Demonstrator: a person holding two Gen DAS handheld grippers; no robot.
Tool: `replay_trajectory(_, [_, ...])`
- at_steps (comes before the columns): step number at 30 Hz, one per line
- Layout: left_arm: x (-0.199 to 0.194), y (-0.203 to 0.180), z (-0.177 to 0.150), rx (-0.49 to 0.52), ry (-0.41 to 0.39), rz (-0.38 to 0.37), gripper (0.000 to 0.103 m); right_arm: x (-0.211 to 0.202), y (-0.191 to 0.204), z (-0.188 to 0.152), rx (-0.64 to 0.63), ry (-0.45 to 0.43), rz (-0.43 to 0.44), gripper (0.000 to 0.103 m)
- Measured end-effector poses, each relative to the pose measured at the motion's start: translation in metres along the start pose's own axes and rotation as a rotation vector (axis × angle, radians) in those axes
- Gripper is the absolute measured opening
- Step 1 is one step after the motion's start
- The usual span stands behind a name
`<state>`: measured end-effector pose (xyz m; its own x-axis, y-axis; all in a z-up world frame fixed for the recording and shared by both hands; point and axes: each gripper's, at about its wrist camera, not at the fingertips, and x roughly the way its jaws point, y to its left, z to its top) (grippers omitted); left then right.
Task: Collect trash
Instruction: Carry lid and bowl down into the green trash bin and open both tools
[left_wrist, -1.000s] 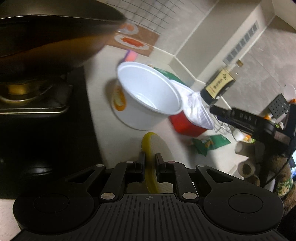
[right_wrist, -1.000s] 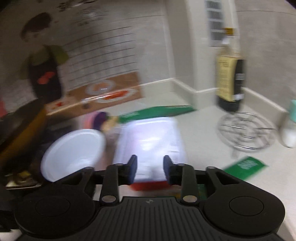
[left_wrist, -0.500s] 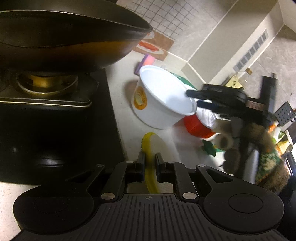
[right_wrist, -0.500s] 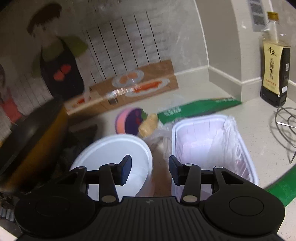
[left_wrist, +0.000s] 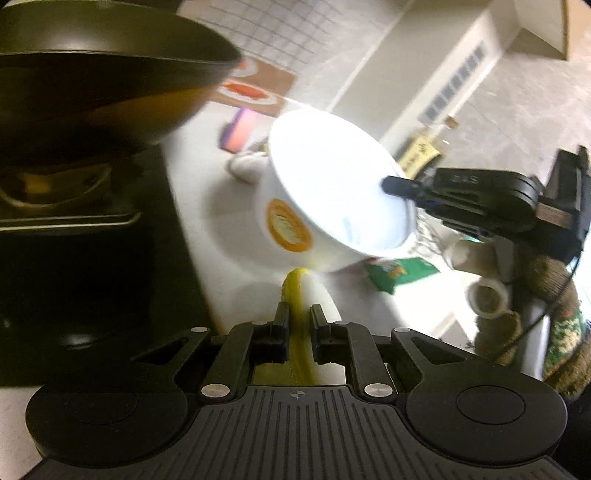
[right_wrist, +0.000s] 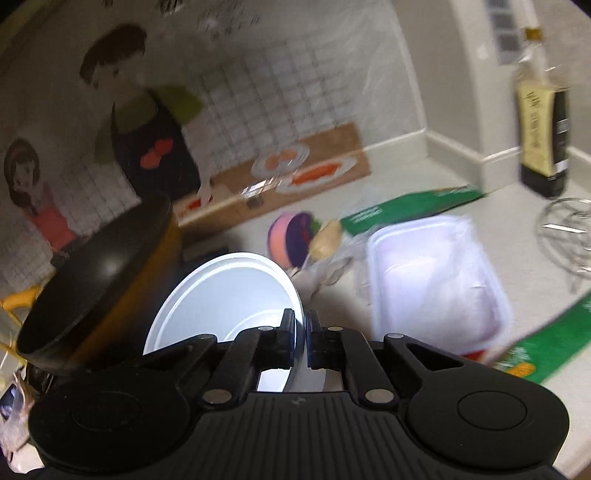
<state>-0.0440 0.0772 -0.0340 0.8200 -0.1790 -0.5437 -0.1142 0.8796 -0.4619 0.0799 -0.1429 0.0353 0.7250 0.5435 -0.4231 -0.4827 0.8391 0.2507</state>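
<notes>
The right tool has its jaws clamped on the rim of a big white paper bowl, the thin edge pinched between the two pads. From the left wrist view the bowl is tipped, its open mouth turned up and toward the right, an orange-ringed round label on its side — the print inside it is too blurred to read. The right tool reaches in from the right there, with some raised lettering on its black body that I cannot make out.

The left tool is narrow, gripping a yellow-edged flat lid that stands on edge between its pads, just below the bowl.

On the pale desk beside the bowl sits a white-lined tub with a red base — a plastic bag seems to line it. Green snack wrappers lie around it, their writing smeared. A dark bottle with a cream label stands by the wall corner; the characters on it are unreadable. A black wok sits to the left on the stove, and the wall behind carries a tiled cartoon sticker.
</notes>
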Motion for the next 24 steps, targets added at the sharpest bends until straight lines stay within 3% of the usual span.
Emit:
replay_trajectory(7, [0.025,-0.022,0.007,0.107,0.082,-0.127,0.015,-0.072,-0.034,-0.013,0.08,-0.113,-0.175,0.006])
replay_trajectory(11, [0.045,-0.044,0.005,0.186,0.153,-0.234,0.015,-0.118,-0.059,-0.038,0.156,-0.175,-0.312,0.006])
replay_trajectory(18, [0.089,-0.095,-0.018,0.335,0.334,-0.392,0.015,-0.184,-0.095,-0.105,0.321,-0.222,-0.559,0.006])
replay_trajectory(24, [0.124,-0.126,-0.058,0.418,0.489,-0.449,0.015,-0.214,-0.13,-0.181,0.445,-0.162,-0.781,0.006])
